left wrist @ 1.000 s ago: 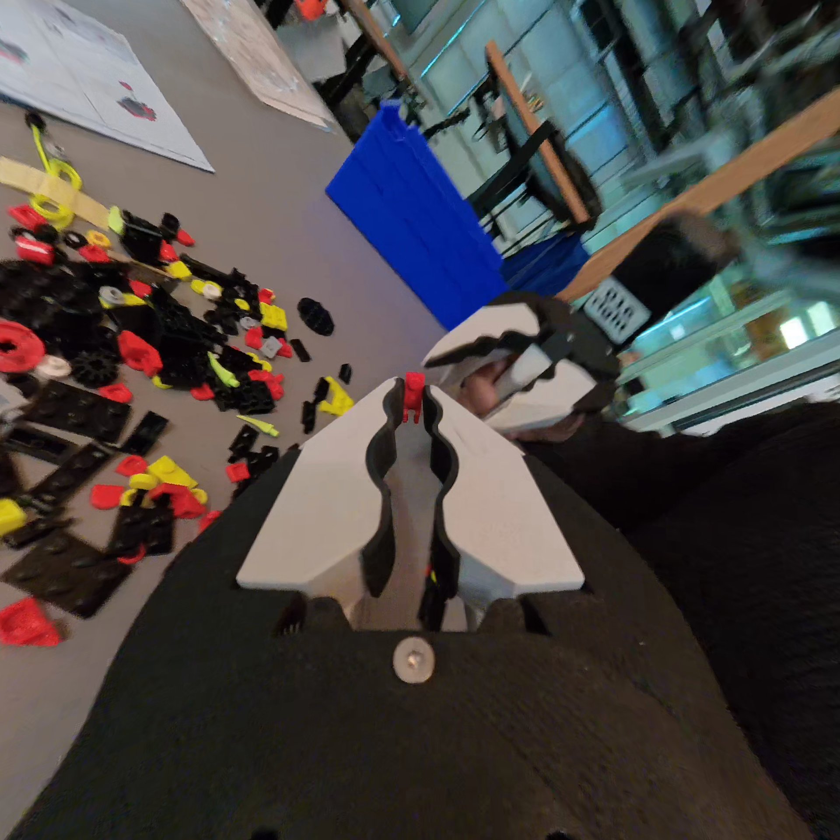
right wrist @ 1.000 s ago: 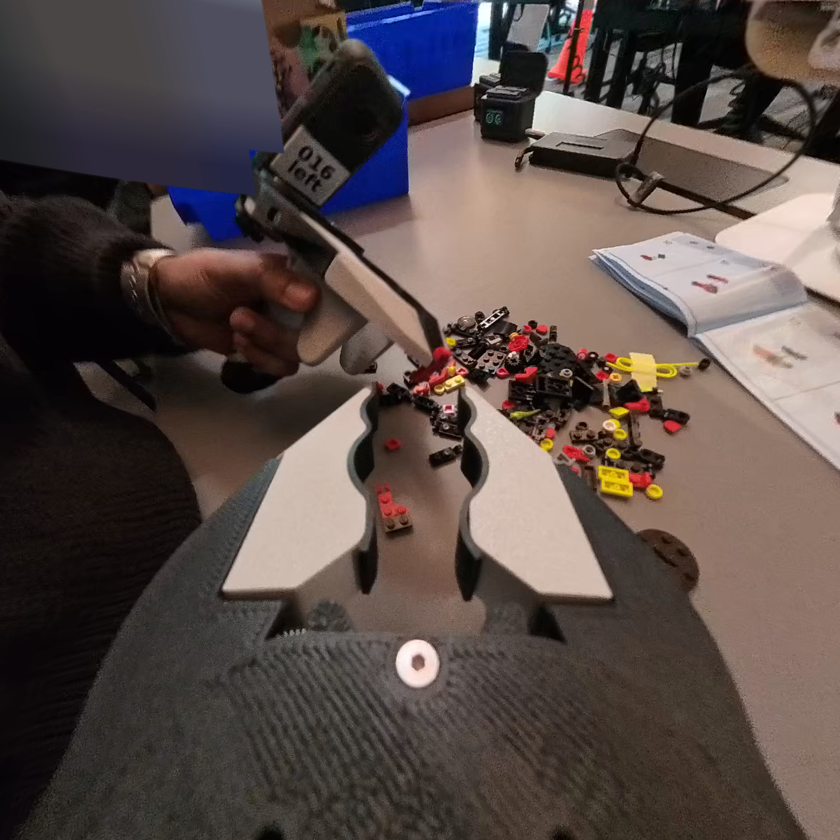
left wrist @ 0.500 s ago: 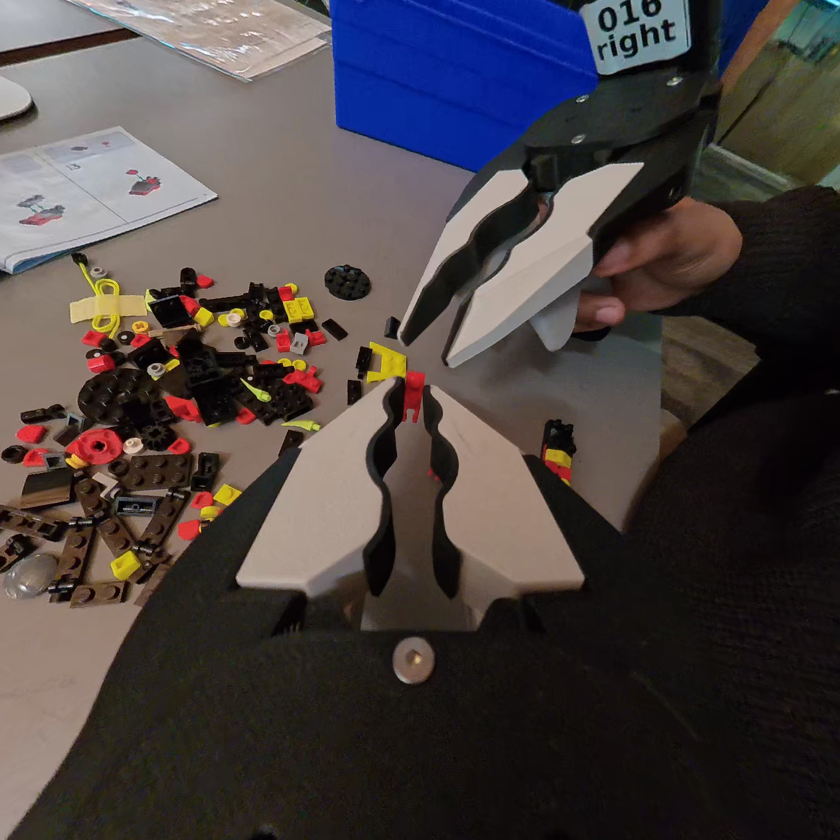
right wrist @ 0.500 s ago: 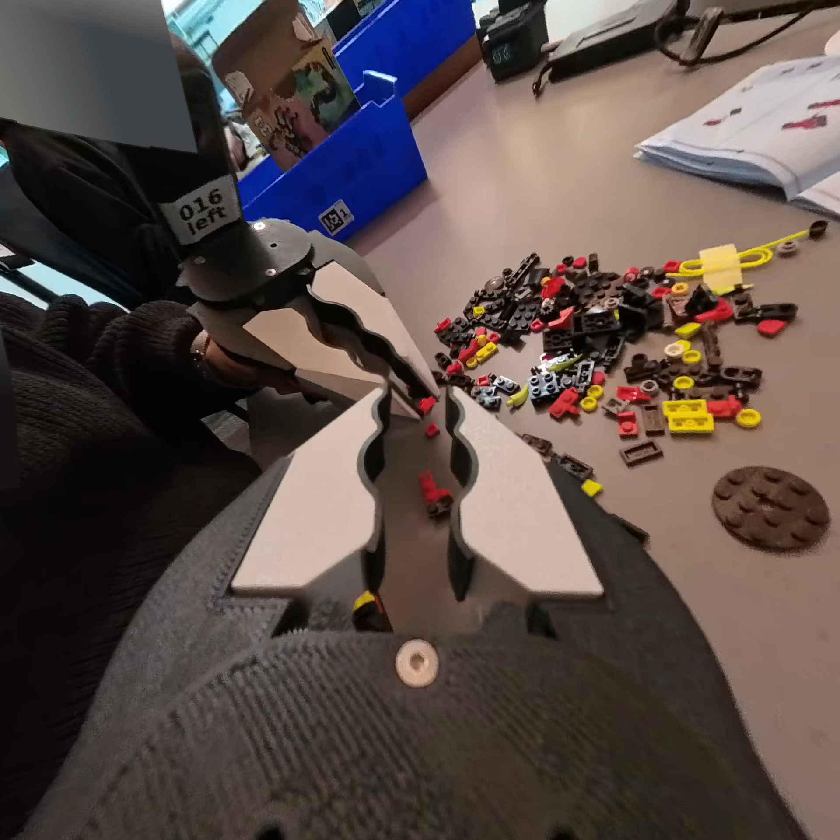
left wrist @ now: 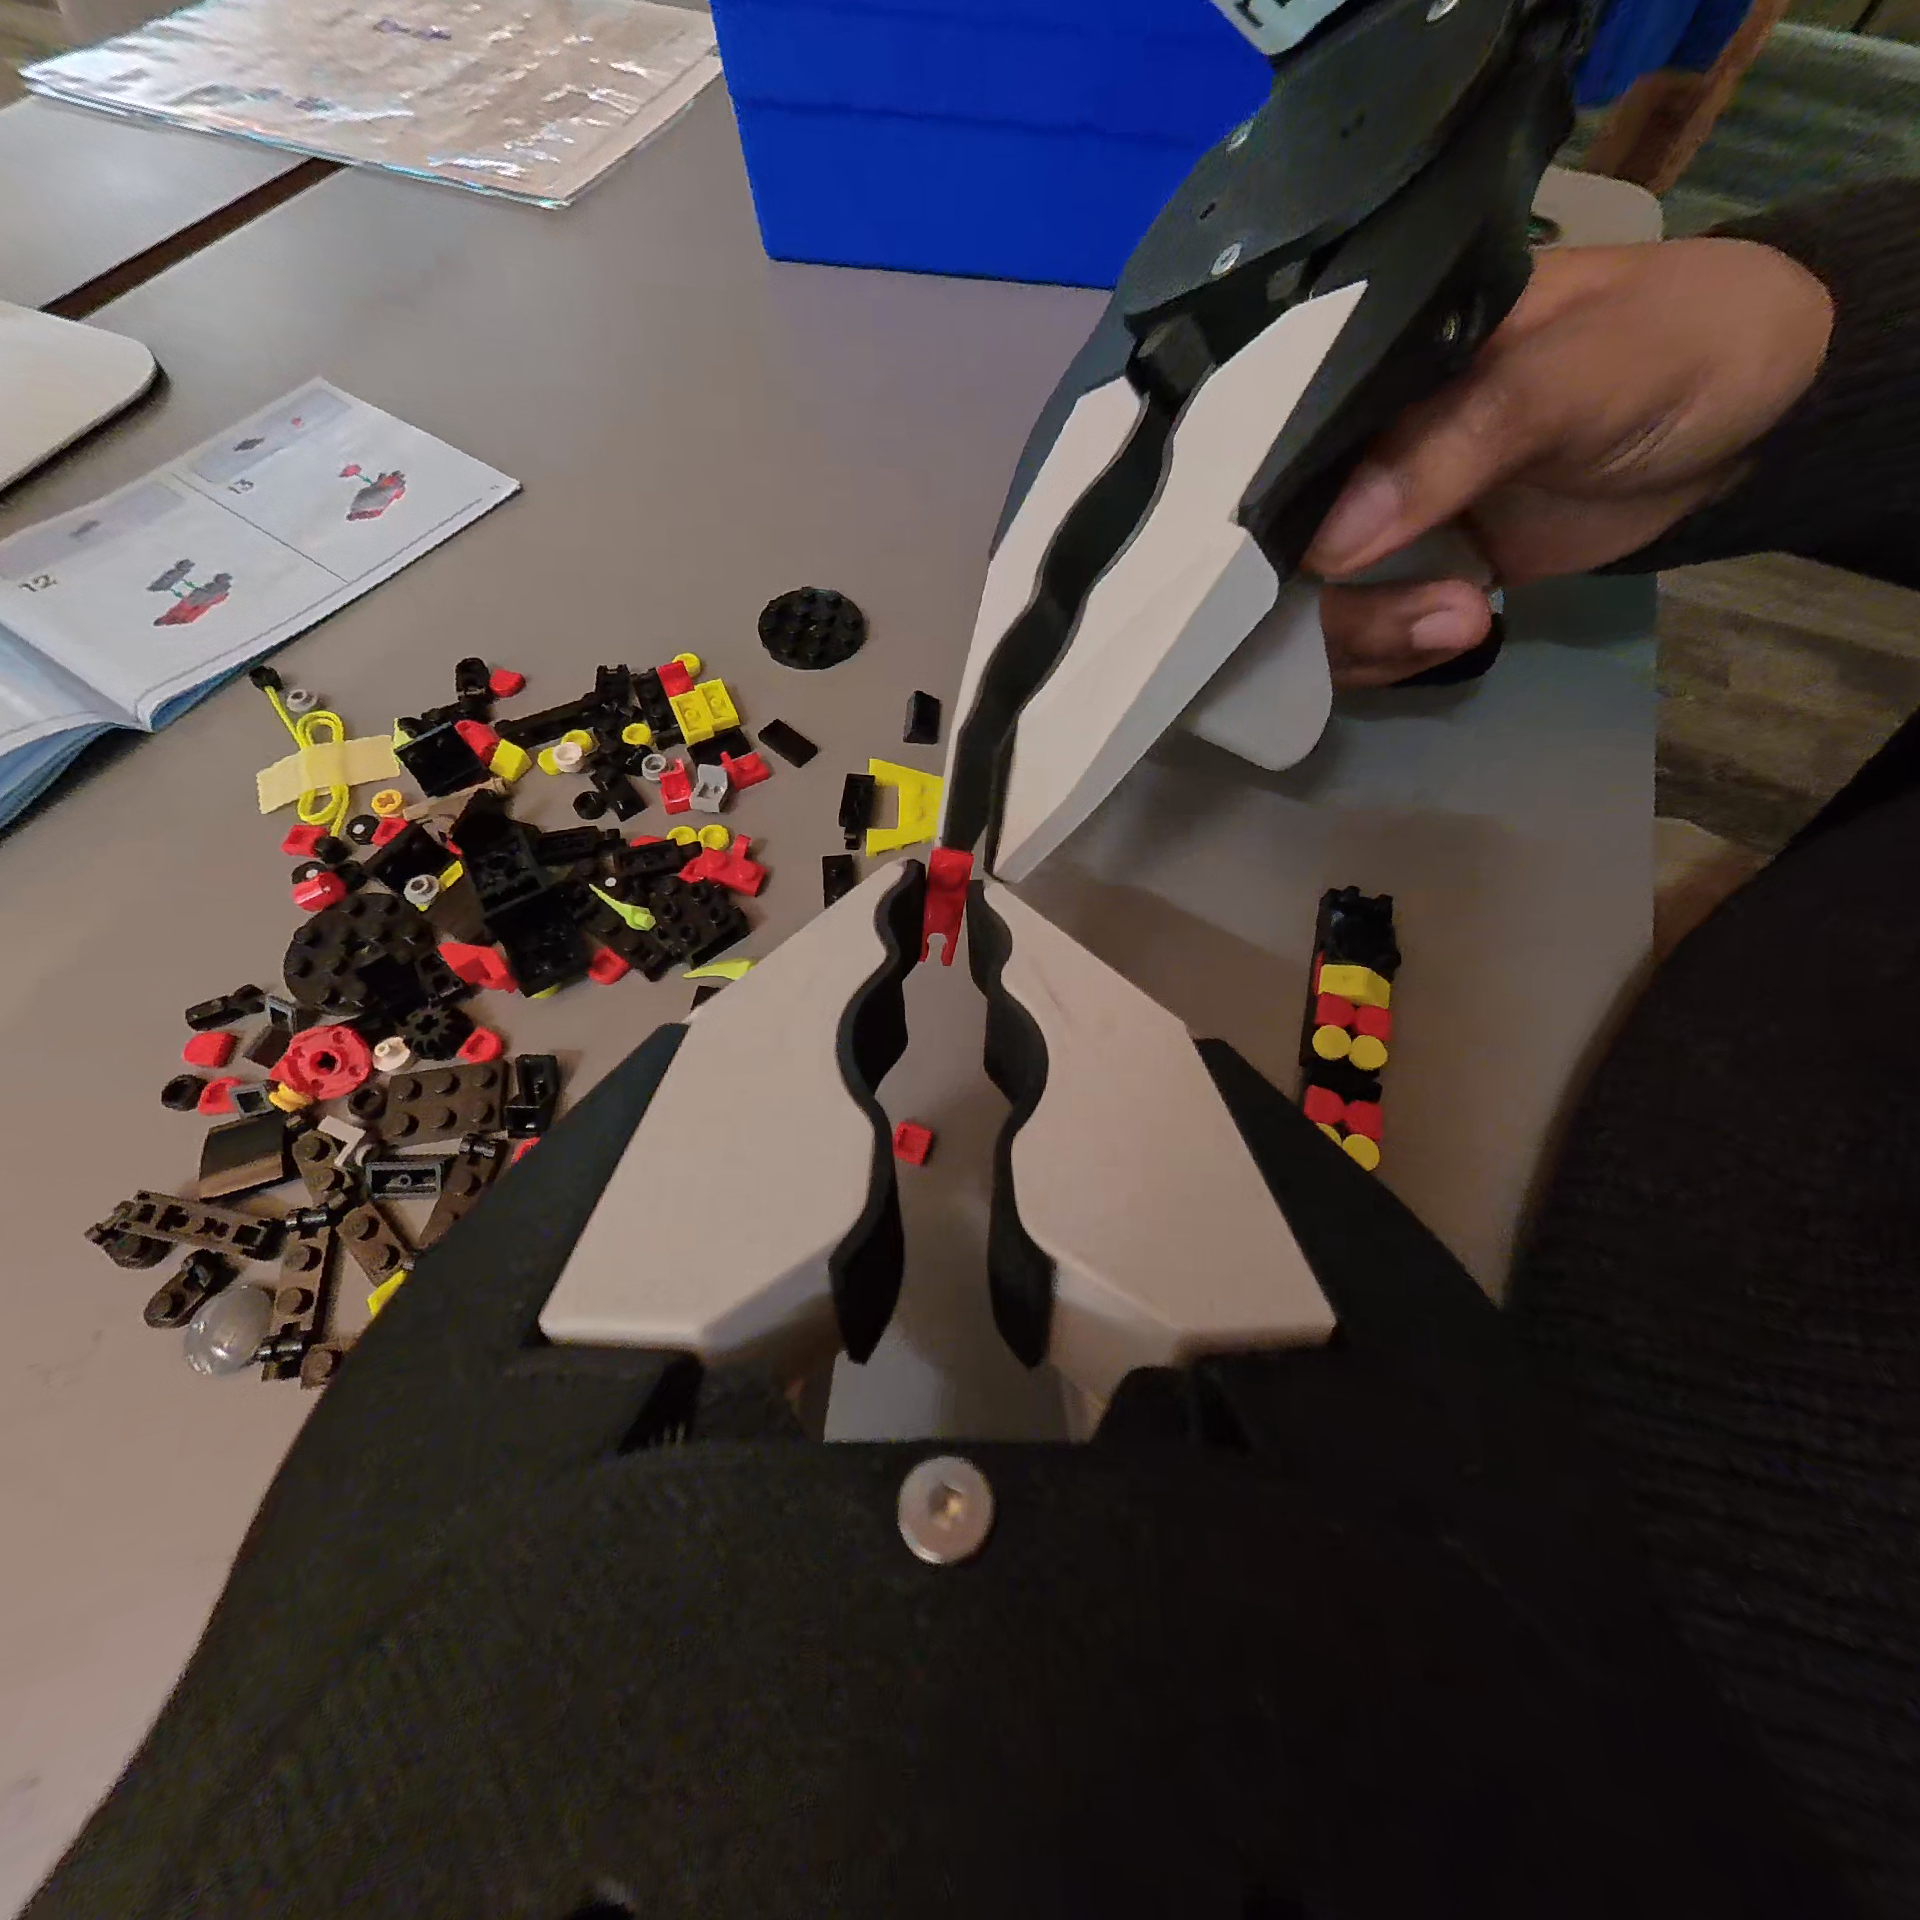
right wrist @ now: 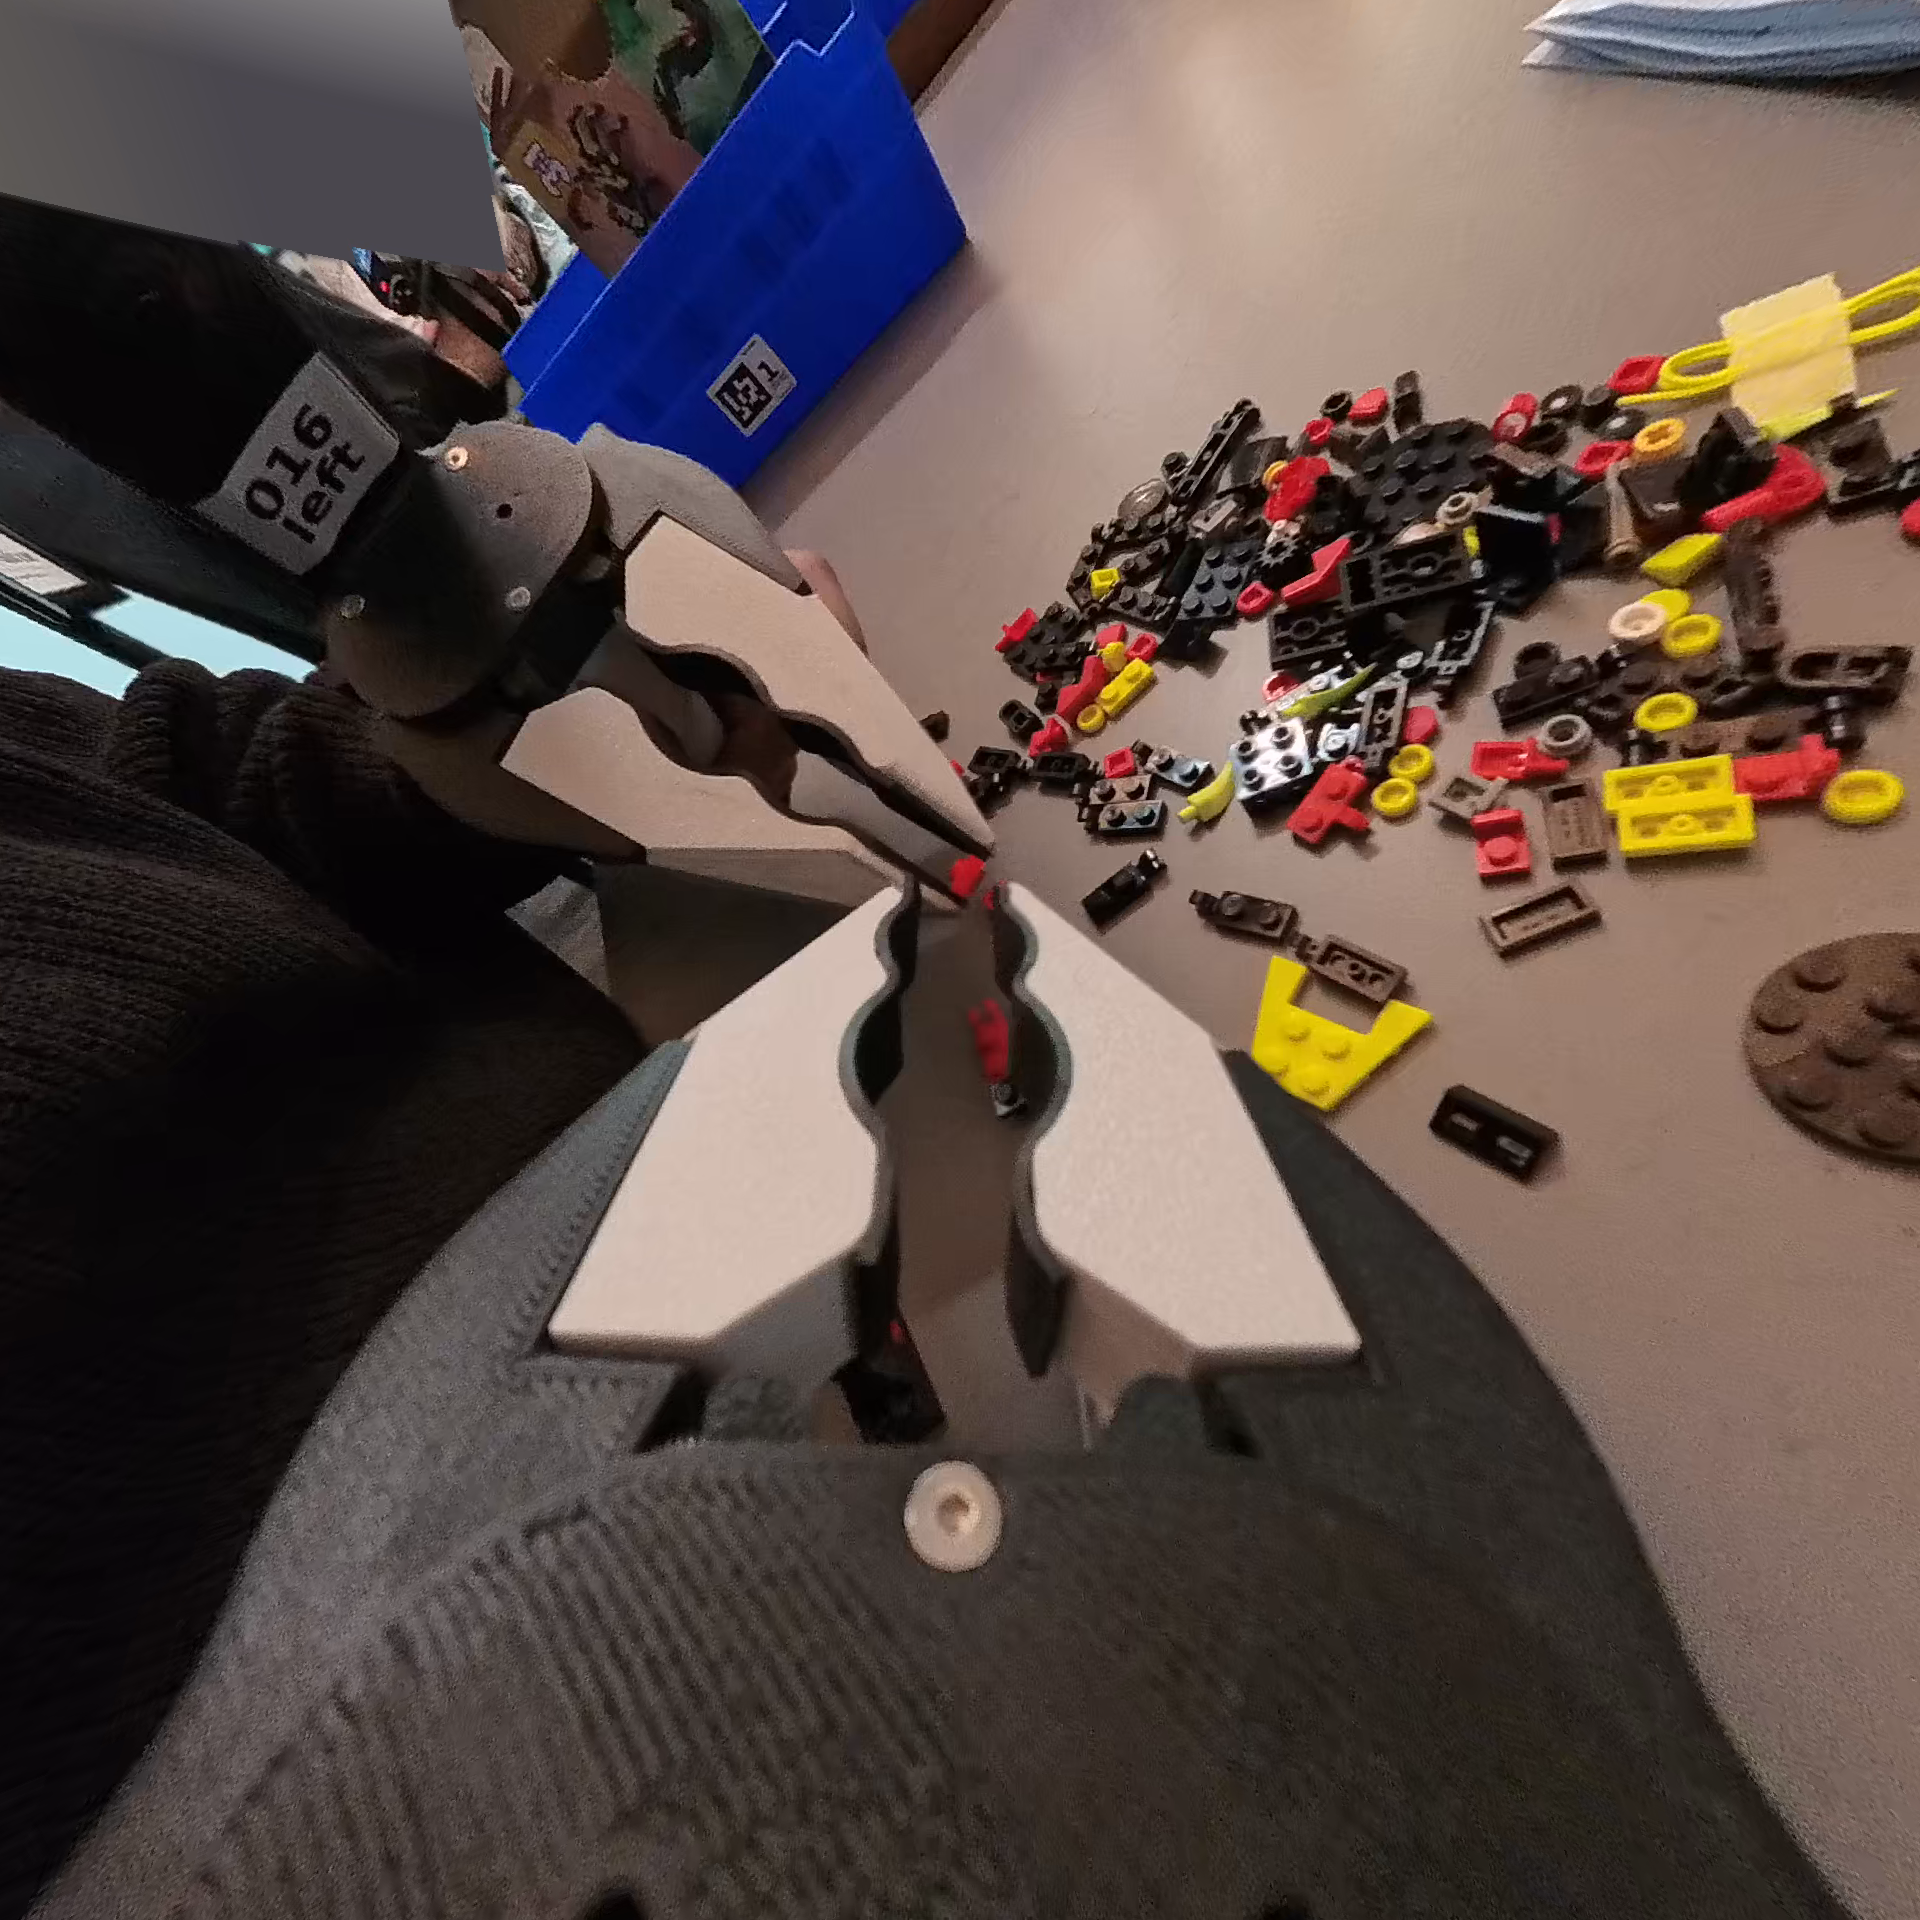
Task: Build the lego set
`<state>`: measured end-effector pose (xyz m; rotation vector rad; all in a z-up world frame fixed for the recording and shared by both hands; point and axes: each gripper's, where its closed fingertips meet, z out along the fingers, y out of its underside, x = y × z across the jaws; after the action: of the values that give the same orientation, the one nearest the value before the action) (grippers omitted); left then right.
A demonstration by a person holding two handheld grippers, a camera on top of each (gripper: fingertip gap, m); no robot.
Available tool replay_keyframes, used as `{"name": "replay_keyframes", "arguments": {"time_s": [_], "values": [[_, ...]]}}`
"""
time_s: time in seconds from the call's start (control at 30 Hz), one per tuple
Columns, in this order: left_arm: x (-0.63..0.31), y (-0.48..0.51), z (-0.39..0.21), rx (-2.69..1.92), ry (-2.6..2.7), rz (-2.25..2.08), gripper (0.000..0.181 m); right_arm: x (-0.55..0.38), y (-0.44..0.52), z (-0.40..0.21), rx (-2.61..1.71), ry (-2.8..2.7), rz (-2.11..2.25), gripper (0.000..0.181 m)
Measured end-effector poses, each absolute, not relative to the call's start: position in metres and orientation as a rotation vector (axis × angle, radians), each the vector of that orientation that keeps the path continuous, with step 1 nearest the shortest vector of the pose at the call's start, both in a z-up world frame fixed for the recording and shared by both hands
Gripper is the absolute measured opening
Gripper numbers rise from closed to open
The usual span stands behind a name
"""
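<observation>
The left gripper is pinching a small red clip piece upright between its fingers, above the grey desk. The right gripper is reaching down from the upper right in the left wrist view, its fingers narrowed to a slim gap with their tips touching the top of that red piece; whether they are actually gripping it cannot be told.

The right wrist view is showing the same meeting from the other side: the left gripper is coming in from the left with the red clip piece at its tip, right at the mouth of the right gripper, whose fingers are standing slightly apart.

Only the left wrist view is showing the partly built strip of black, yellow and red bricks, lying on the desk just right of the left gripper, along with the open instruction booklet at the far left and a tiny red stud between the fingers on the desk. A hand is gripping the right gripper's handle there.

Both views are taking in the loose pile of pieces, the yellow wedge plate, the round black plate and the blue bin. Only the right wrist view is showing a printed box standing in the bin.
</observation>
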<state>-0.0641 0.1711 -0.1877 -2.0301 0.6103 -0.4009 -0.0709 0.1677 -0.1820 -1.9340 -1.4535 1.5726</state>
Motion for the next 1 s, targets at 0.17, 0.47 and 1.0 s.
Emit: {"name": "replay_keyframes", "arguments": {"time_s": [0.17, 0.47, 1.0], "values": [[-0.0634, 0.1706, -0.1882, -2.028, 0.619, -0.399, 0.005, -0.0707, 0.1678, -0.1836, -1.943, -1.454, 1.569, 0.014], [-0.0618, 0.1693, -0.1919, -2.045, 0.628, -0.410, 0.005, -0.0708, 0.1668, -0.1807, -1.938, -1.443, 1.604, 0.011], [-0.0598, 0.1694, -0.1911, -2.033, 0.624, -0.416, 0.007, -0.0699, 0.1701, -0.1841, -1.986, -1.413, 1.602, 0.002]]}}
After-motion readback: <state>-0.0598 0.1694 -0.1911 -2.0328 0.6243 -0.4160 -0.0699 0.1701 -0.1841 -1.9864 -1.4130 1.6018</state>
